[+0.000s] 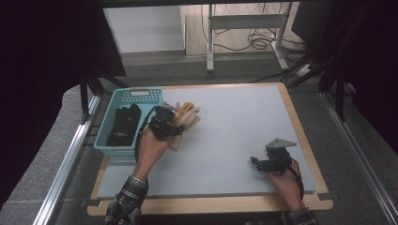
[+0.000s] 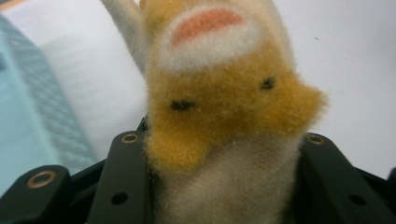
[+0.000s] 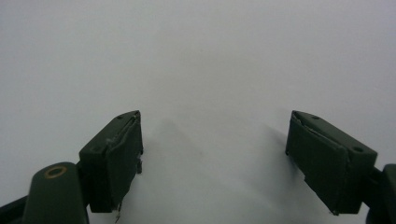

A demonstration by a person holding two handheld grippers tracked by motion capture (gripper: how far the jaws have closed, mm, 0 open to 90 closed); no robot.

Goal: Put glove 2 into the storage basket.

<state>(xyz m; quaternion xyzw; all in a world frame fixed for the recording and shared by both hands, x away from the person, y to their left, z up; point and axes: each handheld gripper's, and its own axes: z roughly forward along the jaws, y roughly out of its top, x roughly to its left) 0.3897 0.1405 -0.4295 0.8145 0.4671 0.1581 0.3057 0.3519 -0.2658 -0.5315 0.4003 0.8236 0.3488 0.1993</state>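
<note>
A plush toy [image 1: 187,117] in cream and yellow-orange hangs just right of the light blue basket [image 1: 112,146], lifted off the white table top. My left gripper [image 1: 165,123] is shut on it. In the left gripper view the plush toy [image 2: 224,107] bulges between the two black jaws, its orange face with two small dark eyes and a pink patch close to the lens. My right gripper [image 1: 270,164] rests low at the table's right front, held in a hand. Its fingers [image 3: 116,154] stand wide apart over bare white table, nothing between them.
The basket holds a black cloth item [image 1: 123,125]; its blue wall [image 2: 32,112] shows at the left of the left gripper view. The white table top [image 1: 234,117] has a wooden rim. Beyond the far edge stand a desk frame and cables [image 1: 253,37].
</note>
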